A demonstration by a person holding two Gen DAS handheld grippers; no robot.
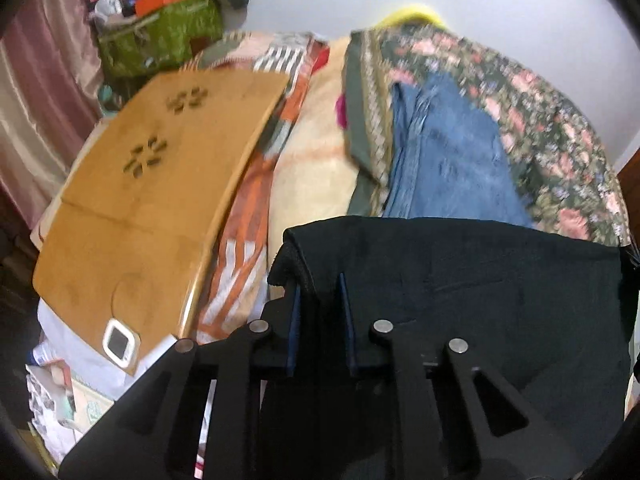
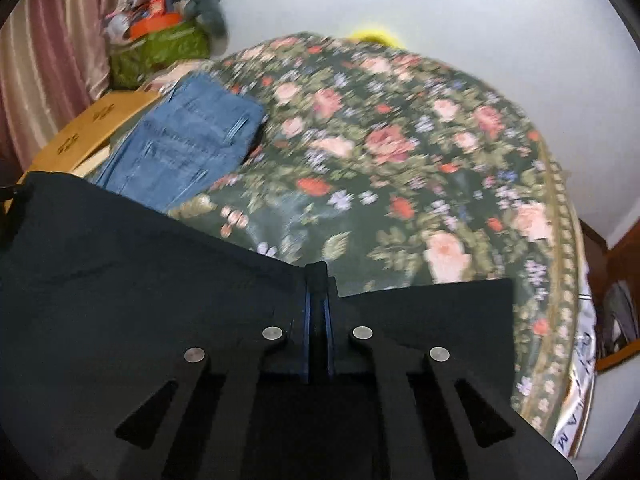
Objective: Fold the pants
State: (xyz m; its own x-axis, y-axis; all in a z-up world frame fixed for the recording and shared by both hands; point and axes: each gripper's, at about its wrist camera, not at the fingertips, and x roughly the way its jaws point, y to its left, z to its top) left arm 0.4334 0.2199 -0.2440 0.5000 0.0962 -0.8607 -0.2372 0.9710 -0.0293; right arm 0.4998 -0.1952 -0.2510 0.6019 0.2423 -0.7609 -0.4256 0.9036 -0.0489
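Observation:
Black pants point(image 1: 480, 280) hang stretched between my two grippers above the bed. My left gripper point(image 1: 320, 284) is shut on one corner of their top edge, the cloth draped over its fingers. My right gripper point(image 2: 318, 280) is shut on the other end of the black pants point(image 2: 120, 260), a fold pinched between its blue pads. Folded blue jeans point(image 1: 448, 152) lie on the floral bedspread point(image 1: 552, 128) beyond; they also show in the right wrist view point(image 2: 188, 140) at the left of the bedspread point(image 2: 400, 140).
A wooden lap table point(image 1: 152, 200) lies on the bed's left side, with a small white device point(image 1: 120, 342) on it. A green bag point(image 1: 160, 36) full of clutter stands by the pink curtain point(image 1: 36, 100). A white wall point(image 2: 400, 8) is behind the bed.

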